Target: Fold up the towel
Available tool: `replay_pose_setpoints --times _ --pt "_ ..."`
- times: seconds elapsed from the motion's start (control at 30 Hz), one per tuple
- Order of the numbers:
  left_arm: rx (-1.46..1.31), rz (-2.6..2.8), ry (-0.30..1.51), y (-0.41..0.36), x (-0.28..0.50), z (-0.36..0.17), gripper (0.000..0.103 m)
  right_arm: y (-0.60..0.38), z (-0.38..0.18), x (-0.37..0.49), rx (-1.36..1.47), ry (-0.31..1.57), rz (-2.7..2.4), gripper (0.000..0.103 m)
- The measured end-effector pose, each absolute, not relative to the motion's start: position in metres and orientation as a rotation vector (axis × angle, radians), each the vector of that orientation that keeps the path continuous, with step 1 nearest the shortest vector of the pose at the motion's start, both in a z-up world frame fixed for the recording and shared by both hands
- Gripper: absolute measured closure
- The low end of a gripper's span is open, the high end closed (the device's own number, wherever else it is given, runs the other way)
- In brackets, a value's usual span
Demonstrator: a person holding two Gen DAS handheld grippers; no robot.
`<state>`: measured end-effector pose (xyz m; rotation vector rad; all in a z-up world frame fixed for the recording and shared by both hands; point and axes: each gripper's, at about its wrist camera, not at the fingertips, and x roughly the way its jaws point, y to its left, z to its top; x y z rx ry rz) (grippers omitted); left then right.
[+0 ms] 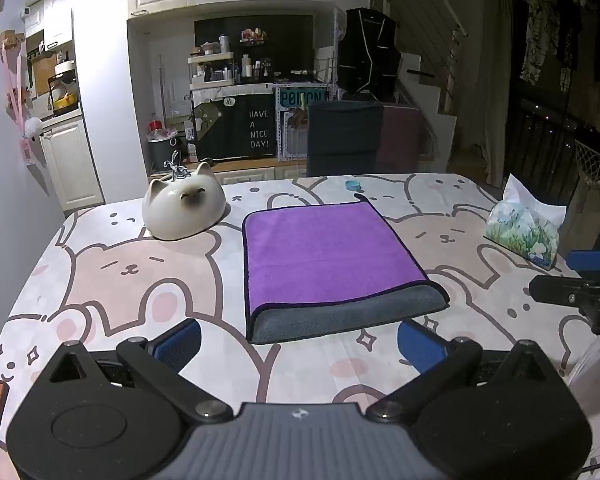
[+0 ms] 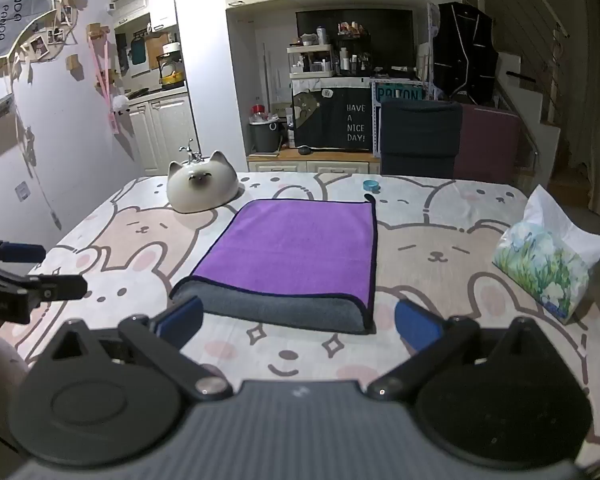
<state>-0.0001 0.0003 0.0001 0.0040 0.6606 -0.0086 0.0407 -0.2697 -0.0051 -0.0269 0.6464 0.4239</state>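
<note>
Lay flat near the middle of the tabletop (image 1: 100, 272): a purple microfibre towel (image 1: 324, 256), already doubled over, grey underside showing along the near fold. Looked soft, light and limp, likely to sag and slide on the smooth bear-print cover unless lifted by both corners of one edge; best taken at the dark-bound corners, where the hem gives some body. Hovered short of it, left hand-held gripper (image 1: 298, 338) spread wide and holding nothing; likewise the right hand-held gripper (image 2: 298, 320), jaws well apart and bare. Stood just beside the towel's far left corner, a cat-shaped ceramic piece (image 1: 184, 208); well off to the right, a tissue pack (image 1: 526, 228); beyond the far edge, a small blue ring (image 1: 353, 185). Dim, cluttered kitchen behind, stairs at right.
</note>
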Motion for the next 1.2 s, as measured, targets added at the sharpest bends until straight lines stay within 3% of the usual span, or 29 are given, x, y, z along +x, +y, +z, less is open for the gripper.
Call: replay_pose_setpoints --times 1.2 --pt "0.008 -0.009 0.668 0.0002 0.0002 0.0 0.0 -0.2694 -0.0053 0.0409 -0.028 0.646 0.424 0.0"
